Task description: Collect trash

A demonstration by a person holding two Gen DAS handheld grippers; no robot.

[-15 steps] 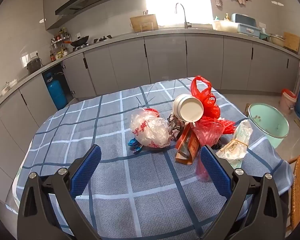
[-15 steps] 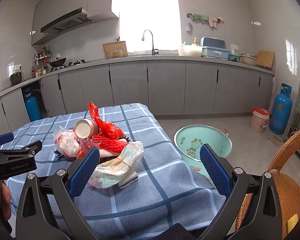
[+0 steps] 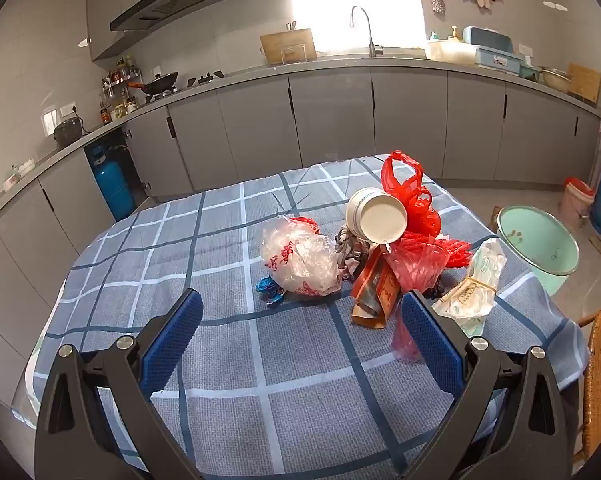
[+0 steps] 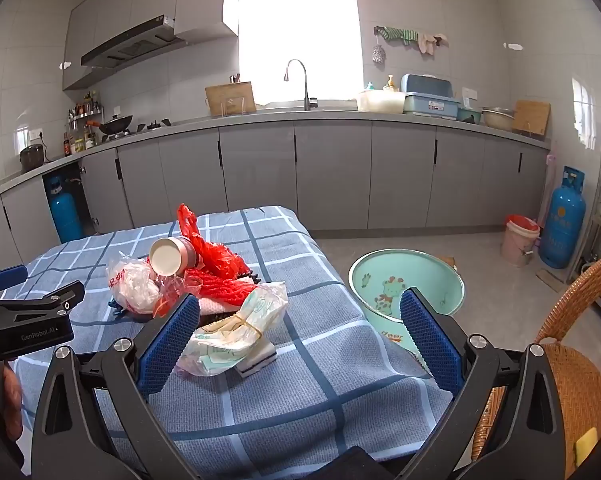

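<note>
A trash pile lies on the blue checked tablecloth (image 3: 220,360): a clear crumpled bag with red print (image 3: 298,262), a white paper cup (image 3: 376,216) on its side, a red plastic bag (image 3: 410,196), an orange-brown packet (image 3: 374,290), a blue wrapper (image 3: 269,286) and a clear wrapped tissue pack (image 3: 474,286). My left gripper (image 3: 300,332) is open and empty, hovering short of the pile. My right gripper (image 4: 300,334) is open and empty at the table's right end, its left pad beside the tissue pack (image 4: 234,334). The pile also shows in the right wrist view: cup (image 4: 170,256), red bag (image 4: 214,254).
A mint-green basin (image 4: 408,280) stands on the floor right of the table, also in the left wrist view (image 3: 538,244). A wicker chair (image 4: 572,360) sits at the near right. Grey kitchen cabinets (image 4: 332,172), a blue gas cylinder (image 4: 562,218) and a pink bucket (image 4: 518,240) lie beyond.
Both grippers have barely moved; the views are nearly the same. Nothing was taken hold of.
</note>
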